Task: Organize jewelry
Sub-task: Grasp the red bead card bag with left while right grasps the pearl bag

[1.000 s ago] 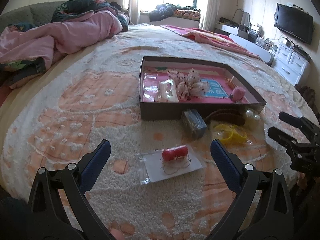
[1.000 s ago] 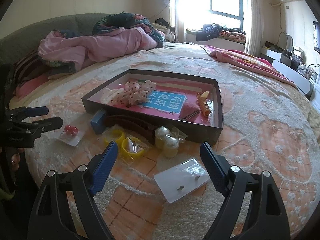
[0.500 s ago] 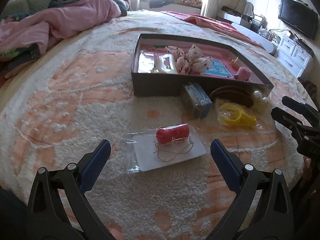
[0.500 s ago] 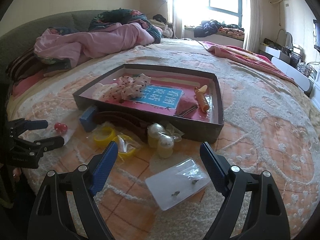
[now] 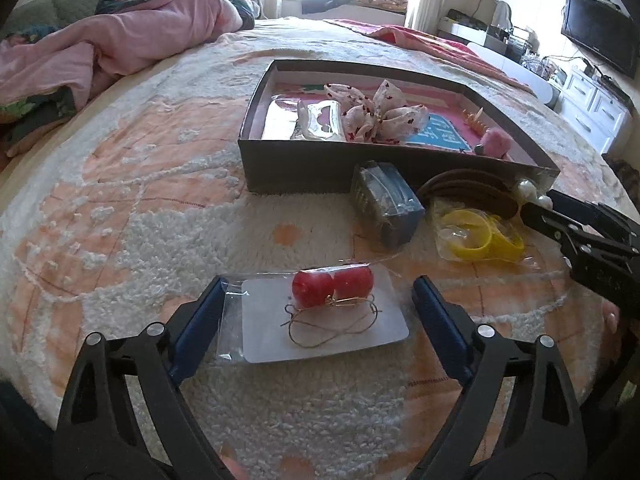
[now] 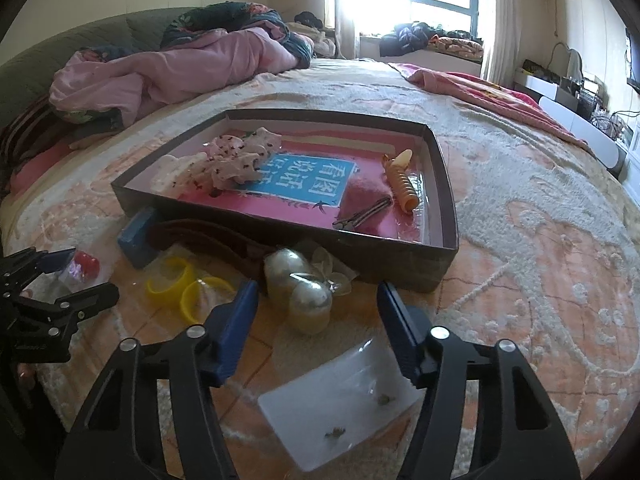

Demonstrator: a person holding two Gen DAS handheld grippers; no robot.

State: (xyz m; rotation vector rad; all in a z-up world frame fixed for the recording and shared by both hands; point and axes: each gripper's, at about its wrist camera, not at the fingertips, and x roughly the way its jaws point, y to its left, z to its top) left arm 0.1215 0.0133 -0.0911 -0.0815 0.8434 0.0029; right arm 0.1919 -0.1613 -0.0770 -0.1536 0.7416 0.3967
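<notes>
Red earrings packet [image 5: 326, 312] between spread fingers of left hand-held gripper [image 5: 318, 312].

Brown headband [image 5: 468, 194] partly behind the yellow bangles [image 5: 478, 236]; tiny earrings [image 6: 360, 416] on the white card, shape unclear.

Bare bedspread [image 5: 132, 232] lies left of the red earring packet [image 5: 320, 312], giving free passage. Far of it the dark tray [image 5: 304, 168] wall blocks; right, the blue box [image 5: 388, 204] and yellow bangles [image 5: 476, 236] crowd together.
</notes>
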